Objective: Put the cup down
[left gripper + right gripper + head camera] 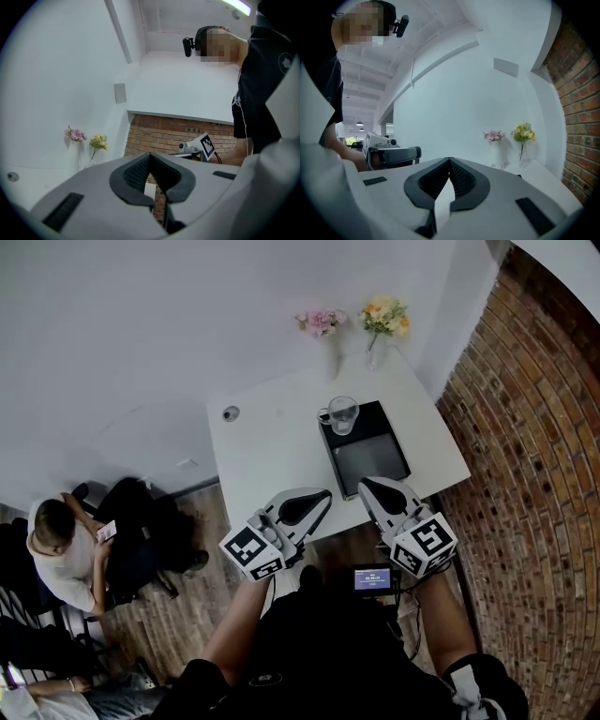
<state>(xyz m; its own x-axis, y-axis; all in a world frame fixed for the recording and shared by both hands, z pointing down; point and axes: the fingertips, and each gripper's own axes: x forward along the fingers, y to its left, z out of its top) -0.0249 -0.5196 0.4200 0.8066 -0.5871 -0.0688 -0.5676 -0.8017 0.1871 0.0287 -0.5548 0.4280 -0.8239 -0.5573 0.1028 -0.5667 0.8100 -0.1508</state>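
Note:
A clear glass cup (343, 414) stands upright at the far left corner of a black tray (375, 460) on the white table (267, 456). Neither gripper touches it. My left gripper (327, 494) hangs shut and empty over the table's near edge, well short of the cup. My right gripper (365, 485) is shut too, just before the tray's near edge. In the left gripper view my left gripper (150, 154) has its jaws closed tip to tip, with nothing between them. In the right gripper view my right gripper (450, 160) also shows closed tips. The cup is out of both gripper views.
Two small vases, pink flowers (321, 322) and yellow flowers (387, 317), stand at the table's far edge against the white wall. A small round object (231, 413) lies at the table's left. A brick wall (534, 456) runs along the right. A seated person (66, 549) is at lower left.

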